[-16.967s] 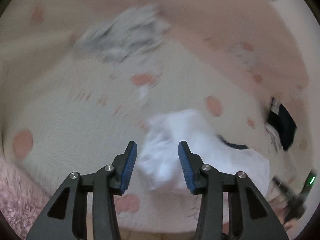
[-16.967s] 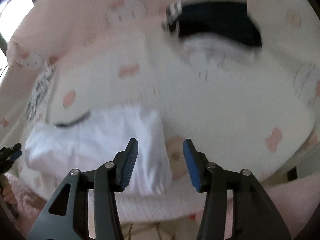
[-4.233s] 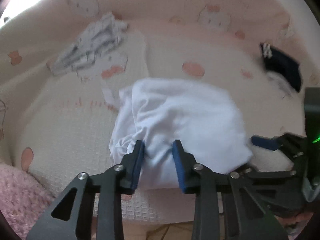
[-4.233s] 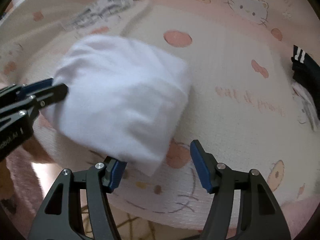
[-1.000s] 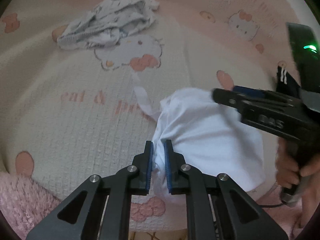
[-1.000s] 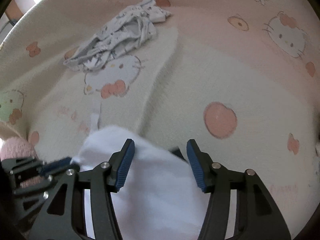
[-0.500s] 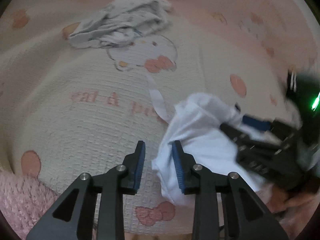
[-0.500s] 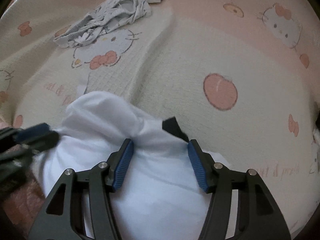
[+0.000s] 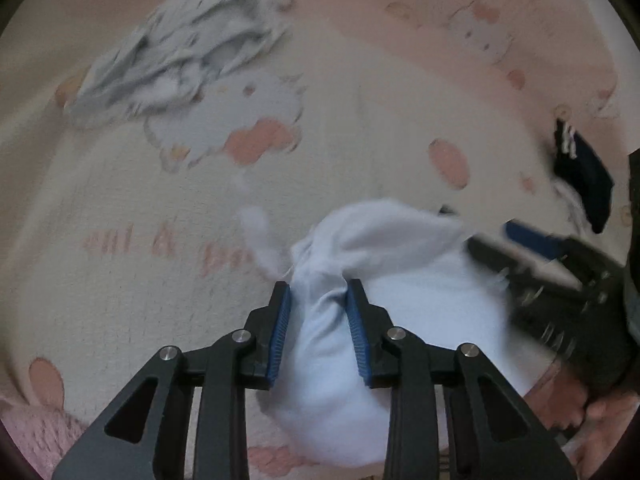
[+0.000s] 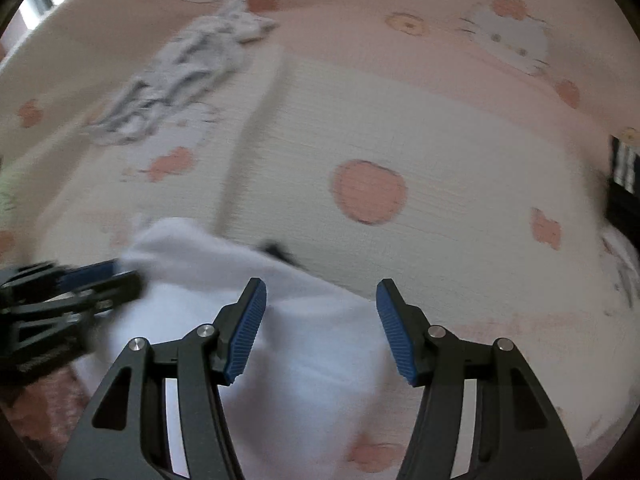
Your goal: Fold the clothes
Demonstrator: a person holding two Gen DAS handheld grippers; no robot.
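— Two grippers were over the bed; what was each doing?

— Left gripper (image 9: 319, 320) had a bunched fold of the white garment (image 9: 400, 304) between its blue pads (image 9: 280, 332), jaws partly drawn in against the cloth. Right gripper (image 10: 320, 332) stood spread wide above the same garment, nothing between its fingers.

— Where did the garment lie?

— At the near edge of the cream cartoon-cat blanket (image 10: 400, 128), heaped in a soft mound, with a small dark patch showing at its far rim.

— Anything else on the bed?

— A crumpled grey-and-white patterned piece (image 9: 180, 48) lay well apart at the far left, and a dark navy item (image 9: 584, 176) with white stripes sat at the right edge. Much was blurred.
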